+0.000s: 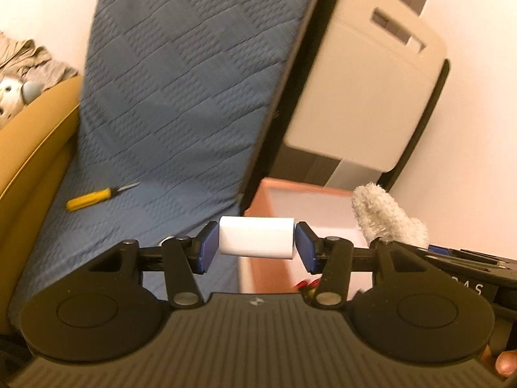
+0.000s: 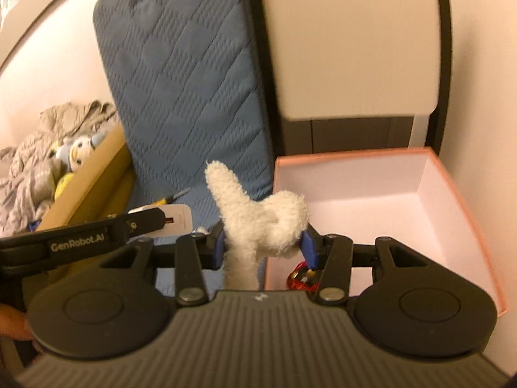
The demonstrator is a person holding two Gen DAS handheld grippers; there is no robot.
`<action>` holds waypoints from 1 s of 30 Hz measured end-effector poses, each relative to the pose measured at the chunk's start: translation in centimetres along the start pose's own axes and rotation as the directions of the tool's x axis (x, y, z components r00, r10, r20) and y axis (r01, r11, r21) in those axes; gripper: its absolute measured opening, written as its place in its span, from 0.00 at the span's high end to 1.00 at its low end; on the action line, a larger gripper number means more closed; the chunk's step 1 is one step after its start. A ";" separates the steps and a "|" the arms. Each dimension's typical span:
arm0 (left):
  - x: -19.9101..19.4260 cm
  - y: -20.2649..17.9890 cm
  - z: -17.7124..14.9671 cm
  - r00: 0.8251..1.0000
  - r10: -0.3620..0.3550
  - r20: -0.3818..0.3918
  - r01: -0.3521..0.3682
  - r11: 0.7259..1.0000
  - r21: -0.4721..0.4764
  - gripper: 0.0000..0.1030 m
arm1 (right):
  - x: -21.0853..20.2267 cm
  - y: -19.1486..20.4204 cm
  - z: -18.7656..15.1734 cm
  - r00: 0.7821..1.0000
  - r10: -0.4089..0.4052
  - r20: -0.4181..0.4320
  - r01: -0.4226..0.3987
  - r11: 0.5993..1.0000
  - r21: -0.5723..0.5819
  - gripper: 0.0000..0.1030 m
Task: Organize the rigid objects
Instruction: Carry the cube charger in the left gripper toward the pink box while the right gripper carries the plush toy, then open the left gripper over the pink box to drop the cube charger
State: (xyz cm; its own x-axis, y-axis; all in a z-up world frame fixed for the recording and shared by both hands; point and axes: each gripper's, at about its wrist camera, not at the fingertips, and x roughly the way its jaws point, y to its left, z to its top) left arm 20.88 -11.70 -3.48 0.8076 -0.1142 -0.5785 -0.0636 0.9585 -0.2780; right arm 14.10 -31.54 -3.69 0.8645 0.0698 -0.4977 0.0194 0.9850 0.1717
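Observation:
My left gripper (image 1: 257, 242) is shut on a white rectangular block (image 1: 257, 237), held above the near-left corner of the pink open box (image 1: 310, 207). In the right wrist view the block (image 2: 176, 218) shows at the tip of the left gripper (image 2: 152, 223). My right gripper (image 2: 263, 242) is shut on a fluffy white plush toy (image 2: 258, 220), just left of the box's (image 2: 452, 200) near-left corner. The plush also shows in the left wrist view (image 1: 384, 216). A yellow-handled screwdriver (image 1: 93, 198) lies on the blue quilted bed (image 1: 181, 97). A red object (image 2: 299, 280) lies in the box.
A beige panel with black frame (image 1: 365, 90) stands behind the box. A mustard yellow bin (image 2: 97, 177) with clothes and a soft toy (image 2: 76, 153) sits left of the bed. White wall rises on the right.

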 end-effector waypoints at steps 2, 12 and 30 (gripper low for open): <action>0.3 -1.6 0.6 1.000 -0.014 0.006 0.014 1.000 0.002 0.44 | -0.7 -1.0 1.0 1.000 -0.005 0.023 0.005 1.000 -0.002 0.52; 5.0 -10.7 0.4 0.994 -0.101 -0.030 0.103 0.993 0.065 0.44 | -3.1 -9.0 2.8 0.993 -0.096 0.072 0.091 0.994 0.066 0.52; 16.2 -16.3 -8.3 0.952 -0.073 -0.298 0.115 0.985 0.127 0.46 | 5.3 -17.8 -5.3 0.963 -0.156 -0.219 0.192 0.970 0.151 0.52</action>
State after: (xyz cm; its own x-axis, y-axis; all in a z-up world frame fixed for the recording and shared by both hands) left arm 30.09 -31.33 -14.71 0.5982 -0.2566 -0.7592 0.1053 0.9643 -0.2430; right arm 15.71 -47.88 -13.91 0.7195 -0.0518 -0.6926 0.2603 0.9446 0.1998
